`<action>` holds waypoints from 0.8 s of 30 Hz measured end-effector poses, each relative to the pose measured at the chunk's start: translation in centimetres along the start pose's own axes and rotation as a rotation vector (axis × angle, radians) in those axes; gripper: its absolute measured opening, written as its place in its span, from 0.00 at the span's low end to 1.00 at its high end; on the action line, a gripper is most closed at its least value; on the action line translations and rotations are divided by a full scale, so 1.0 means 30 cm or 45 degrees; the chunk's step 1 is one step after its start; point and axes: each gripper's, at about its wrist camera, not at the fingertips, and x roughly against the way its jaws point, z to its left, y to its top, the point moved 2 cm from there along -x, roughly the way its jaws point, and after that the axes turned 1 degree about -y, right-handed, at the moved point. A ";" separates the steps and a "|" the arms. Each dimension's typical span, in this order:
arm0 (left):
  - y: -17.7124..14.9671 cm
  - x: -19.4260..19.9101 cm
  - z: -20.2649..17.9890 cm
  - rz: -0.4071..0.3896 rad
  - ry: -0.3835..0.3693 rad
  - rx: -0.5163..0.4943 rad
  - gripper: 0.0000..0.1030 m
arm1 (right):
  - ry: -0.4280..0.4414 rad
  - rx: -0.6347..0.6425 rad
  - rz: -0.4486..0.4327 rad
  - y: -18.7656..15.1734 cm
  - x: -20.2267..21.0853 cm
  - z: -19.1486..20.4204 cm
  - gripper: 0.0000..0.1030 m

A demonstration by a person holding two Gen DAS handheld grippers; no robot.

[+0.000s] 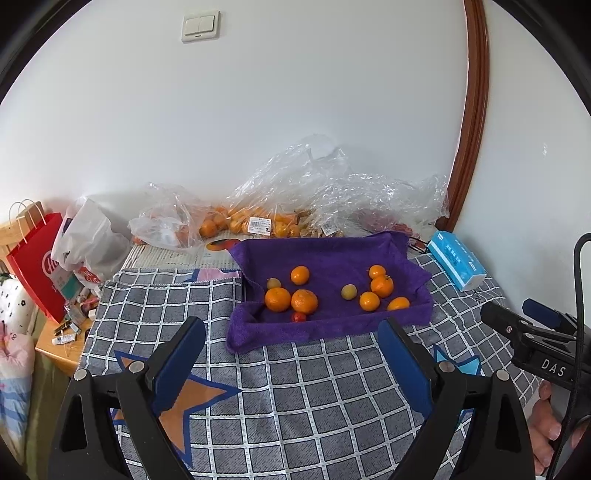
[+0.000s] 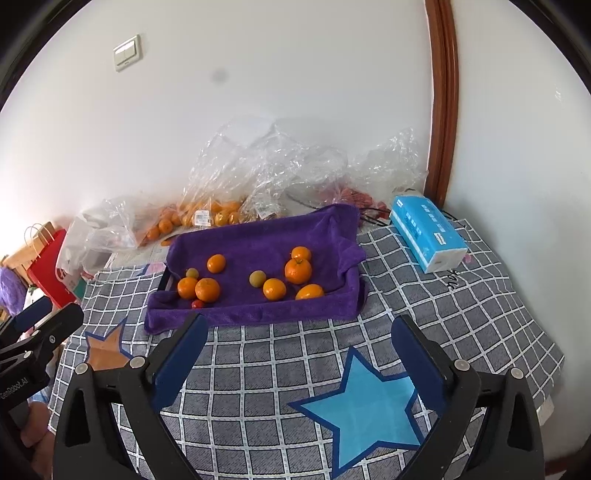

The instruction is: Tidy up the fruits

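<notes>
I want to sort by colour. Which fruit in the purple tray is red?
The small red fruit at the front edge of the purple towel-lined tray, just before the two big oranges on the left. All others are orange or yellow-green.

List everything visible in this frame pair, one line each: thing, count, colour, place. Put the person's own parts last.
oranges: seven, orange, loose in the tray
small round fruits: two, yellow-green, in the tray
small red fruit: one, red, tray's near edge
tray: one, lined with purple towel, table centre
tablecloth: one, grey check with stars, over the table
plastic bags: several, clear, with more fruit, behind the tray by the wall
tissue pack: one, blue, right of the tray
paper bag: one, red, far left
light switch: one, white, wall
left gripper: black and blue, open, empty
right gripper: black and blue, open, empty
</notes>
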 end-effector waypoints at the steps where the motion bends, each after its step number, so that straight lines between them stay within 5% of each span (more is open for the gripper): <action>1: 0.001 0.002 -0.003 0.000 -0.002 -0.002 0.92 | -0.009 0.004 -0.004 -0.001 0.004 -0.001 0.96; 24: 0.004 0.000 -0.012 0.013 -0.008 0.006 0.92 | -0.021 -0.014 -0.019 -0.004 0.030 -0.020 0.96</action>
